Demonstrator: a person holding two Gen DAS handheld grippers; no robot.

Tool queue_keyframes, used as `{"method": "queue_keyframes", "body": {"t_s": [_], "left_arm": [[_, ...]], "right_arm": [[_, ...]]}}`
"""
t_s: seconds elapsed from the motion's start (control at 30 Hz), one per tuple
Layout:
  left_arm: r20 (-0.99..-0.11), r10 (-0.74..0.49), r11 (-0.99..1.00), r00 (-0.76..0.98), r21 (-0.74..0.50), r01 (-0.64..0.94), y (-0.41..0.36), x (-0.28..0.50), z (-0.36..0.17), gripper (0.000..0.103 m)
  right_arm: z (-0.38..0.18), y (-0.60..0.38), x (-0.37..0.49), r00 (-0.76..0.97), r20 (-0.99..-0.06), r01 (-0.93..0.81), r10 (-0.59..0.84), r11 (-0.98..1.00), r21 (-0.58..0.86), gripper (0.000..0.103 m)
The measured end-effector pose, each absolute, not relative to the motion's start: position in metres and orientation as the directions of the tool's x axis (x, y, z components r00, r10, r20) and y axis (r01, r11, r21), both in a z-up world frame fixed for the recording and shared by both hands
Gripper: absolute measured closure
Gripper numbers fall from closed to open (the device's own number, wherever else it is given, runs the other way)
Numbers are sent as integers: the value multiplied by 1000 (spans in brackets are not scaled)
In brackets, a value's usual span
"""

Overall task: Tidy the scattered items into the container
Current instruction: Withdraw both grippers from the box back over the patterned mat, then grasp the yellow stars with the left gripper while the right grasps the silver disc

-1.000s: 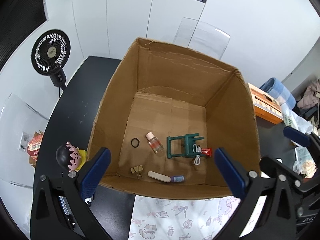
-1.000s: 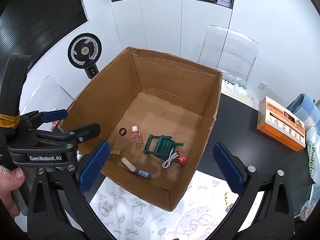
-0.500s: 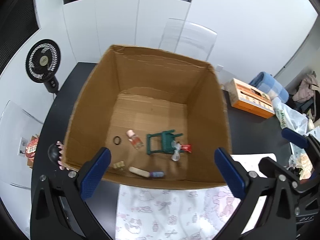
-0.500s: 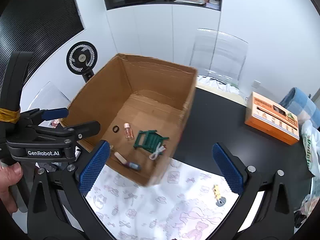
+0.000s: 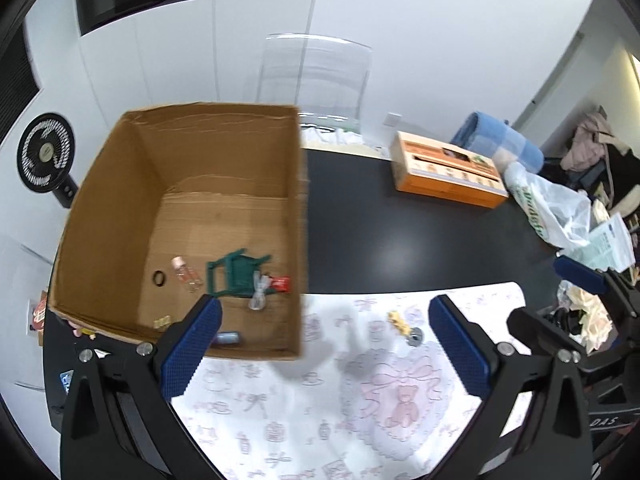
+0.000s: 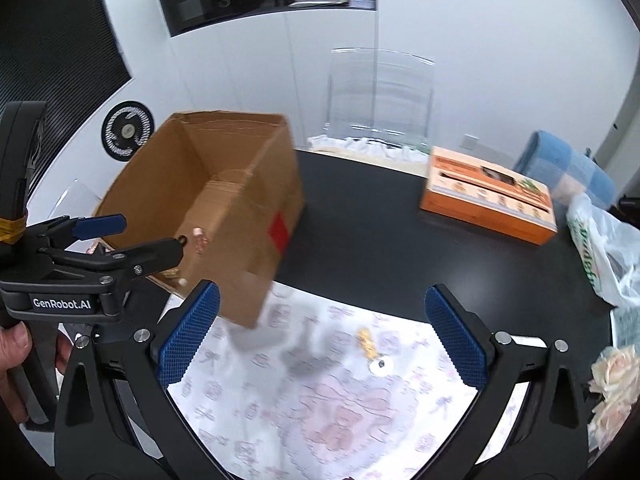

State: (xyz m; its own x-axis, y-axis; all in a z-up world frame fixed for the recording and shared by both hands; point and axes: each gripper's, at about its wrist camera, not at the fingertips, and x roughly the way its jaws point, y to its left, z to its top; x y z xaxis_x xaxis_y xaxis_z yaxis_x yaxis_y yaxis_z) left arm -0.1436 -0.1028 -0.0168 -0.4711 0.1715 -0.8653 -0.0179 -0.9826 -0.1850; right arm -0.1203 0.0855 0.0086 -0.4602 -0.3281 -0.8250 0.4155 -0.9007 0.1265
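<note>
An open cardboard box (image 5: 120, 184) stands at the left of a black table; it also shows in the right wrist view (image 6: 256, 216). Inside lie a green toy chair (image 5: 236, 270), a small clear bottle (image 5: 185, 274), a black ring (image 5: 159, 278), a white cable with a red tag (image 5: 268, 288) and other small items. A small yellow item with a round metal end (image 5: 404, 322) lies on the patterned mat (image 5: 360, 400), also in the right wrist view (image 6: 374, 350). My left gripper (image 5: 324, 348) is open and empty above the mat. My right gripper (image 6: 322, 332) is open and empty.
An orange carton (image 5: 448, 172), a blue towel roll (image 5: 500, 140) and a white plastic bag (image 5: 552, 208) sit at the right of the table. A black fan (image 5: 42, 156) stands left of the box. A clear chair (image 6: 380, 96) stands behind the table. The left gripper's body (image 6: 80, 264) shows in the right wrist view.
Both grippers have swung to the right, away from above the box and toward the patterned mat. The small yellow item has come into view. Both stay open.
</note>
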Motion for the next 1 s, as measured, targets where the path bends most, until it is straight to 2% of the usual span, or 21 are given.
{"method": "queue_keyframes", "body": {"t_s": [0.57, 1.0], "left_arm": [[-914, 167, -985, -371, -169, -27, -5, -133, -58, 0], [-960, 148, -988, -237, -135, -73, 30, -143, -134, 0]], "right_arm": [[-46, 198, -114, -371, -865, 374, -338, -907, 194, 0], [-116, 213, -108, -261, -913, 367, -313, -907, 206, 1]]}}
